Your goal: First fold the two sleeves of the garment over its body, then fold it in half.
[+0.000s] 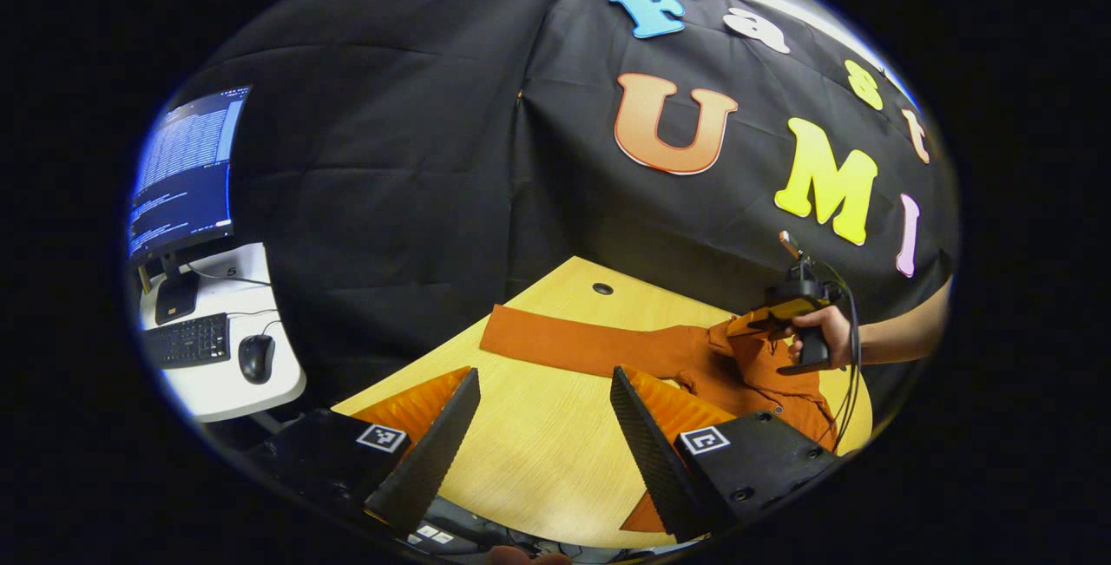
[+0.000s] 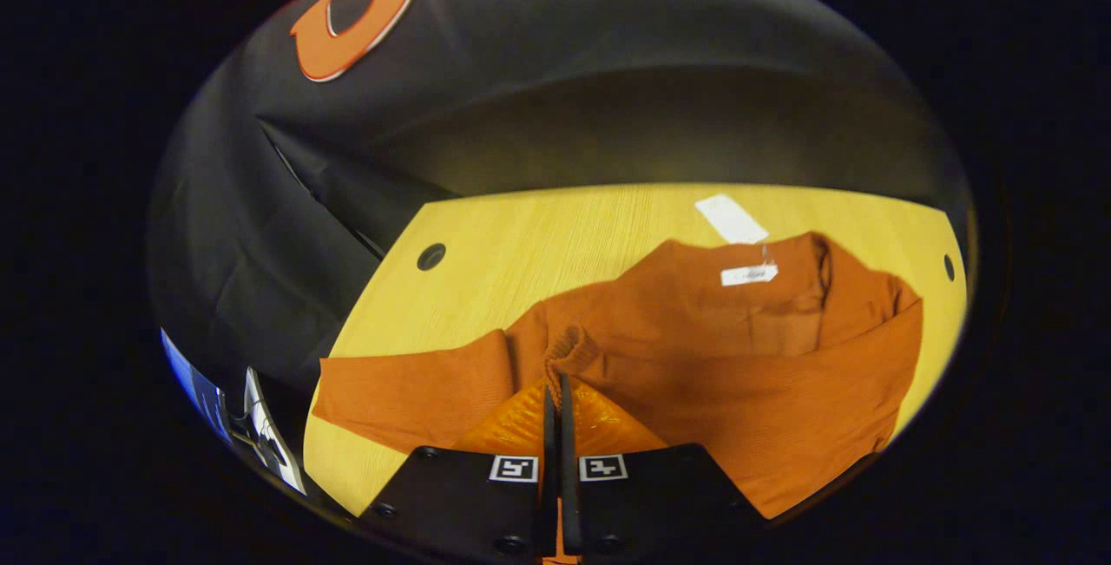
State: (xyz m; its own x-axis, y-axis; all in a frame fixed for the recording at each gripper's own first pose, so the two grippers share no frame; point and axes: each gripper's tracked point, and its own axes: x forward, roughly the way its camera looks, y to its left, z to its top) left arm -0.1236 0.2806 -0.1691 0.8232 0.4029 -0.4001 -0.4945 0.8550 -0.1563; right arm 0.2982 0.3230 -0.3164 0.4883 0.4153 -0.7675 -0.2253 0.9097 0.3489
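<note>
Garment [image 2: 694, 348], orange, lies spread on the table [image 2: 538, 235], one sleeve [image 1: 564, 344] stretched flat across the wood. Right gripper [image 2: 556, 391]: jaws together, clamped on a bunched fold of the cloth, which is lifted off the surface; in the left gripper view a hand [image 1: 825, 331] holds it over the far part of the garment. Left gripper [image 1: 542, 409]: jaws wide apart, hanging above bare wood, touching nothing. Two white tags [image 2: 733, 222] sit at the collar. Monitor [image 1: 182, 174], keyboard [image 1: 187, 341], mouse [image 1: 256, 357] on a side desk.
</note>
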